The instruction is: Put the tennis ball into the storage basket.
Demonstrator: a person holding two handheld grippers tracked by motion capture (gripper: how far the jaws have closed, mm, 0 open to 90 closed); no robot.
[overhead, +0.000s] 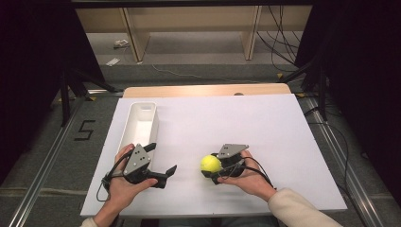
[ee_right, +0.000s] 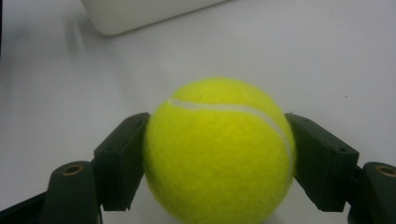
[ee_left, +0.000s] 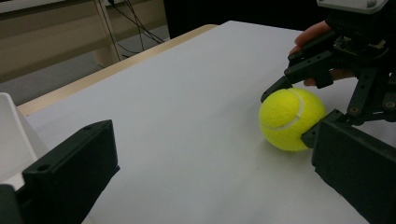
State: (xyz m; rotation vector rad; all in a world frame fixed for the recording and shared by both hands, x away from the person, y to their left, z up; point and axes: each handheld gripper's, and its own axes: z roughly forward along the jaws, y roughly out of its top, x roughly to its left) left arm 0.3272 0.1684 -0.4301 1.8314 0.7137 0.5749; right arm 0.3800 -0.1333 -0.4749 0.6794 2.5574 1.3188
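Tennis ball (overhead: 210,163): bright yellow-green felt, one curved white seam line across it. Right gripper (overhead: 213,169) and left gripper (overhead: 163,169): black jaws, each with a grey three-cornered plate on top. Tray (overhead: 142,124) near the surface's left edge: plain white. Surface (overhead: 265,127): plain white sheet, with a light wood strip showing along its far edge. Sleeve (overhead: 302,212) at the near right corner: cream.
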